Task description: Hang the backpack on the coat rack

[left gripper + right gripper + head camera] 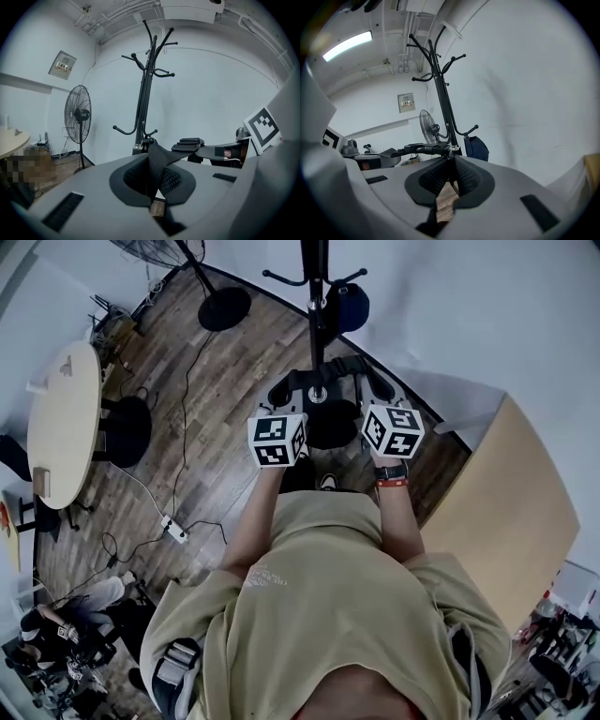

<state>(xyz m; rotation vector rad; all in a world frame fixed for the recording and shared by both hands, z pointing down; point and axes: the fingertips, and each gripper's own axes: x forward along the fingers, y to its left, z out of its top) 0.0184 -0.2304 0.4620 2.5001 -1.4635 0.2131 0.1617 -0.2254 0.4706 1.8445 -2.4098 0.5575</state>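
Head view: the black fabric backpack (pixel 330 423) hangs by its padded strap (pixel 323 371) just in front of the slim black coat rack (pixel 317 296).
Left gripper view: the left gripper (pixel 157 180) has its jaws pinched tight on the mesh strap.
Right gripper view: the right gripper (pixel 451 176) has its jaws clamped on the strap too.
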